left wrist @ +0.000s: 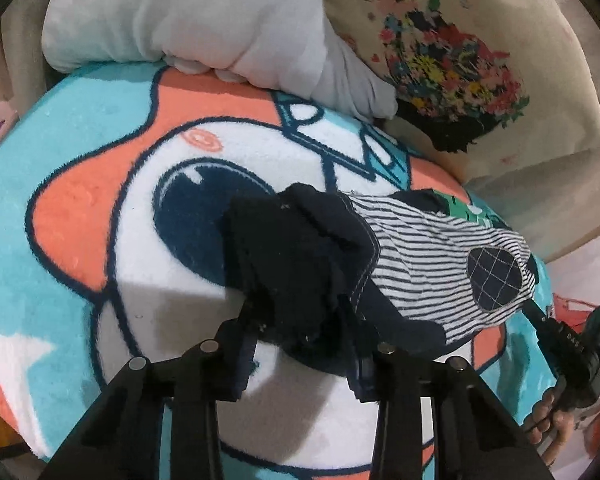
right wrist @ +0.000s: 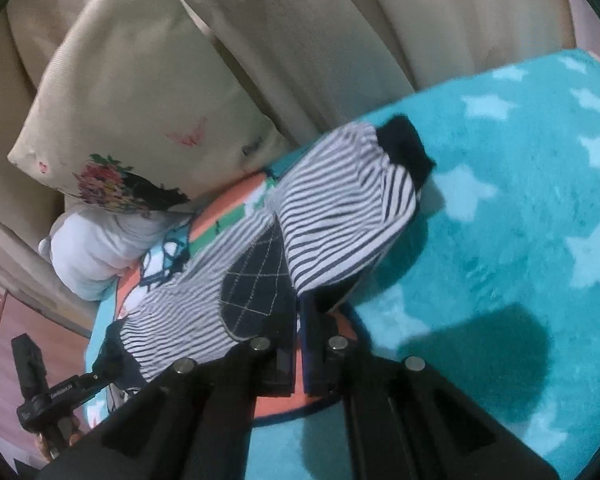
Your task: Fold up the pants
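Observation:
Small striped pants [left wrist: 432, 264] with a navy waistband, navy cuffs and a round navy knee patch [left wrist: 494, 276] hang lifted over a colourful blanket [left wrist: 100, 200]. My left gripper [left wrist: 300, 320] is shut on the navy waistband end. My right gripper [right wrist: 298, 308] is shut on the pants [right wrist: 340, 208] near the patched knee [right wrist: 256, 284]; one leg folds up beyond its fingers, its navy cuff [right wrist: 404, 148] resting on the blanket. The right gripper also shows at the left wrist view's right edge [left wrist: 540, 316], and the left one in the right wrist view [right wrist: 96, 376].
A white pillow [left wrist: 204, 28] and a cream floral cushion [left wrist: 452, 64] lie at the far edge of the blanket. Beige sofa backrests [right wrist: 340, 32] rise behind. The teal star-patterned blanket [right wrist: 520, 200] spreads to the right.

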Demonstrator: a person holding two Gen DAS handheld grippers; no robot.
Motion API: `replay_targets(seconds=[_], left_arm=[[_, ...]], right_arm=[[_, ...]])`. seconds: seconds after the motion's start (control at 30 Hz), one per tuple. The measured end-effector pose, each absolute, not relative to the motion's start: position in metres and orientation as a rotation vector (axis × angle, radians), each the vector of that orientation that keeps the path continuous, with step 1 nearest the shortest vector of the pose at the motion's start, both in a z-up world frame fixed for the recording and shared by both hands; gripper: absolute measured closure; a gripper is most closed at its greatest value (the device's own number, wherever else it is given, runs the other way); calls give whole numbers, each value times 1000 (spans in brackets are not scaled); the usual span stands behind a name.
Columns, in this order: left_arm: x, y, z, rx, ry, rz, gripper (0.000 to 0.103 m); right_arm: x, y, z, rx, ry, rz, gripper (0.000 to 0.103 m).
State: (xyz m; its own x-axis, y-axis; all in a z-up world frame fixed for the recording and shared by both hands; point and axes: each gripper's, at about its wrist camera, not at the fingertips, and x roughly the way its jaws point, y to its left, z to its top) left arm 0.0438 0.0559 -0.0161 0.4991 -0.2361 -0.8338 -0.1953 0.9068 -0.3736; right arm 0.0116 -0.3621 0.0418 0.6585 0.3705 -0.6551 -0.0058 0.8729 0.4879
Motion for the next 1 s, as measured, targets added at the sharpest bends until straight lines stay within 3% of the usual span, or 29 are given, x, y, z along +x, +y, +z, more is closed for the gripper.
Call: replay_targets(seconds=[0.1, 0.23, 0.47, 1.0], left_arm=[[45, 60, -17, -503, 1076, -25, 60], [34, 61, -16, -538, 1071, -45, 41], [25, 53, -14, -587, 1051, -96, 24], [36, 29, -24, -453, 1079, -2, 23]], right_arm=[[16, -361, 50, 468, 817, 227, 101], [18, -358, 53, 464, 807, 237, 101], [15, -359, 53, 468, 804, 237, 101], [12, -356, 46, 458, 825, 256, 101]])
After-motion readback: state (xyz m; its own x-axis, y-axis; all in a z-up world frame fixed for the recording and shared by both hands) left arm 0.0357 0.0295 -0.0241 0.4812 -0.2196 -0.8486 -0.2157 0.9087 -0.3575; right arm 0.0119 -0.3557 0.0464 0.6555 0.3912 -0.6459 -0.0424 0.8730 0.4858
